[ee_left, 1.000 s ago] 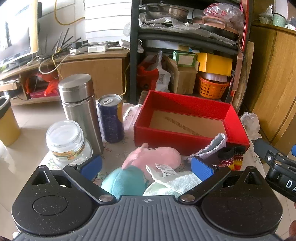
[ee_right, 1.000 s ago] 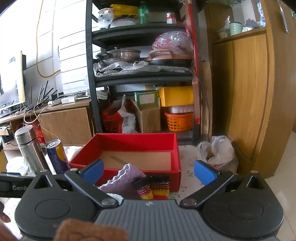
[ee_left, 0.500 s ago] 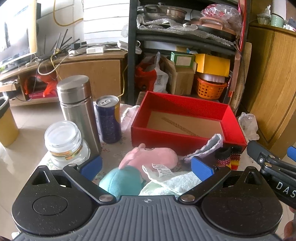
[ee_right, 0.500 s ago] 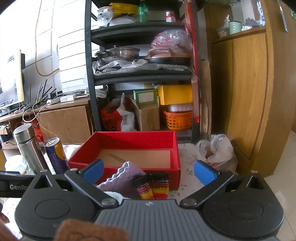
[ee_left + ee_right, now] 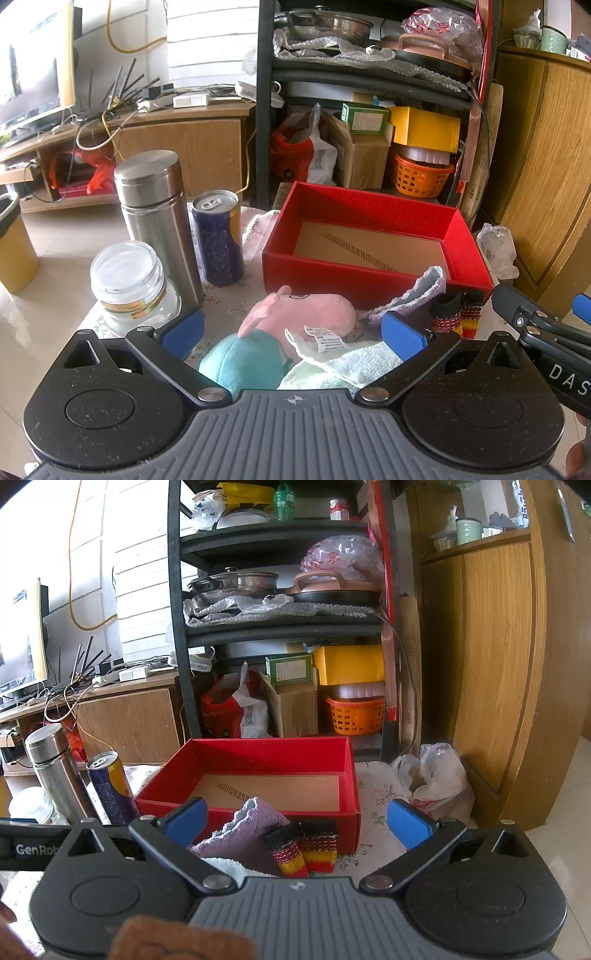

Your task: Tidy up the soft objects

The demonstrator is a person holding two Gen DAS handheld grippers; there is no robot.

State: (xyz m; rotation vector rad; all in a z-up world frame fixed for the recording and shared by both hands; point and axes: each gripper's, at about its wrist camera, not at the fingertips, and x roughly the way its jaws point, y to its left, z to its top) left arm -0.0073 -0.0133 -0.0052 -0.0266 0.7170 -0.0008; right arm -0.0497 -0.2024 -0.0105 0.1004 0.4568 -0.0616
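A red box [image 5: 369,277] with a bare cardboard floor stands on the table; it also shows in the right wrist view [image 5: 258,808]. In front of it lie a pink and teal plush toy [image 5: 295,321], a white towel [image 5: 351,365], a lilac cloth [image 5: 417,291] leaning on the box wall, and striped socks [image 5: 458,310]. My left gripper [image 5: 291,328] is open and empty above the plush. My right gripper [image 5: 295,819] is open and empty above the lilac cloth [image 5: 243,834] and socks [image 5: 306,849].
A steel flask [image 5: 159,214], a blue can [image 5: 218,236] and a glass jar [image 5: 129,284] stand left of the box. A plastic bag [image 5: 432,779] lies right of the table. A black shelf rack [image 5: 280,627] and a wooden cabinet [image 5: 498,664] stand behind.
Both grippers have risen and drawn back slightly, so the box and soft things sit a little lower in view. Both stay open; nothing was picked up.
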